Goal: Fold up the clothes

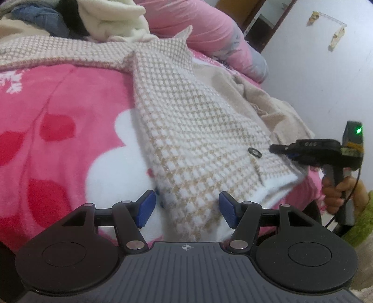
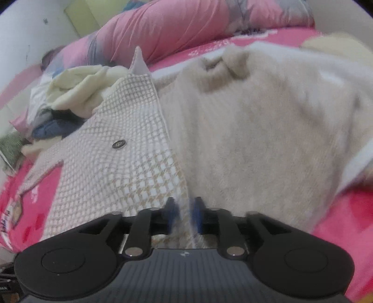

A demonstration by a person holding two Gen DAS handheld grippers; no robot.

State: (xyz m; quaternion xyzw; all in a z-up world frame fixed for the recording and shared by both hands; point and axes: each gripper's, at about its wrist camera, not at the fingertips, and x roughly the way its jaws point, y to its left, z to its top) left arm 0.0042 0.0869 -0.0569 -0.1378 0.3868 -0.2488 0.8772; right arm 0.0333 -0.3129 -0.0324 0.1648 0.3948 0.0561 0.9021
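Left wrist view puts the checked jacket (image 1: pixel 198 130) right up front, lying folded lengthwise on the pink blanket (image 1: pixel 58 130), its hem corner sitting between the left gripper (image 1: pixel 187 207) pads. Those jaws stand wide apart and press on nothing. Over in the right wrist view, the right gripper (image 2: pixel 184 215) has its jaws parted a little, with the jacket's edge running through the gap; the blur there keeps me from saying whether the pads touch the cloth. A cream fleece (image 2: pixel 268 130) lies just beside the jacket, partly under its edge. The risk, I'd say: pinch too deep and the fleece comes up too, or the fold slides open on that plush blanket. A dark button (image 1: pixel 255 152) shows; the jacket's far sleeve runs off toward a laundry heap (image 1: pixel 70 21).
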